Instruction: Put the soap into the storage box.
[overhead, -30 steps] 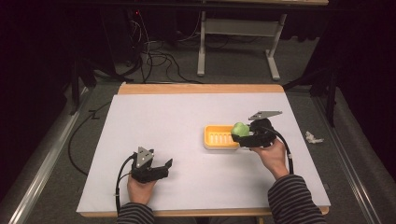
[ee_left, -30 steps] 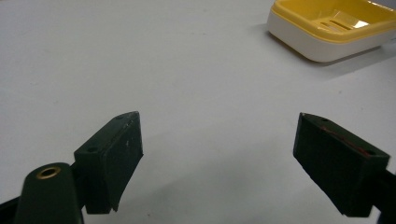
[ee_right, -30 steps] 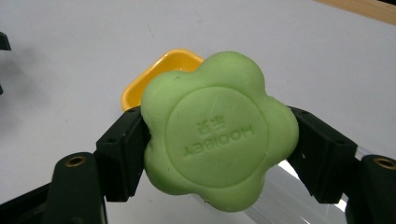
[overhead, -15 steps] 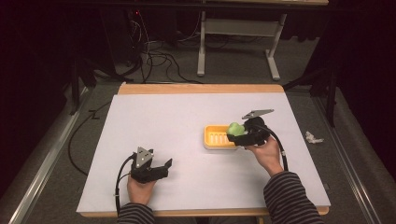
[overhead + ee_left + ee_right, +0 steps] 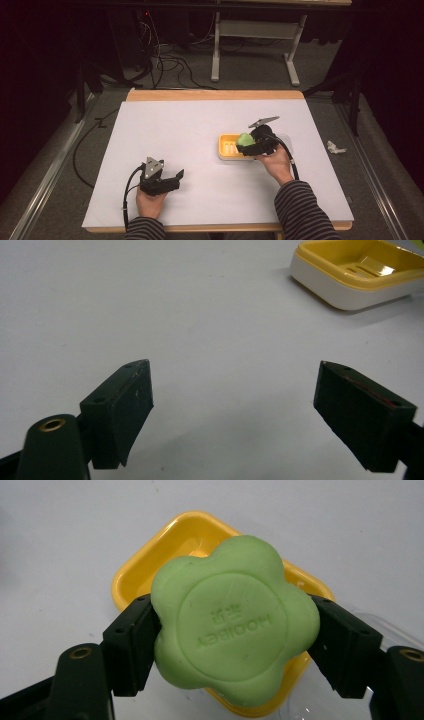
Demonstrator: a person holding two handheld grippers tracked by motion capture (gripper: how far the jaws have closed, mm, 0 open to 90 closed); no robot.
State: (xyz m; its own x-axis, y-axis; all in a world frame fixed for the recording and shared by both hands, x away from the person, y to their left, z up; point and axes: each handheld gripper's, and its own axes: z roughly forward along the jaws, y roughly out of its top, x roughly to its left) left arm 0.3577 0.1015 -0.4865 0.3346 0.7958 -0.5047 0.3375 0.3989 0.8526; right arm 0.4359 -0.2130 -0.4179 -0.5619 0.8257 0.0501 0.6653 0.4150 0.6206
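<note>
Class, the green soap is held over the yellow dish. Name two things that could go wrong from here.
1. The right gripper grips the lobed soap only at two rounded edges, so it may slip or twist out.
2. The dish sits loose on the table and the left gripper rests open far from it, so a push from the soap could slide or tip it.

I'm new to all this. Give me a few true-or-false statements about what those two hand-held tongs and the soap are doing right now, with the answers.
1. The right tongs grip a green flower-shaped soap. True.
2. The soap lies flat in the yellow dish. False: the tongs hold it above the dish.
3. The left tongs are open with nothing between them. True.
4. The dish is blue. False: it is yellow inside with a white outer wall.
5. The left tongs touch the dish. False: they are apart from it on the white table.
</note>
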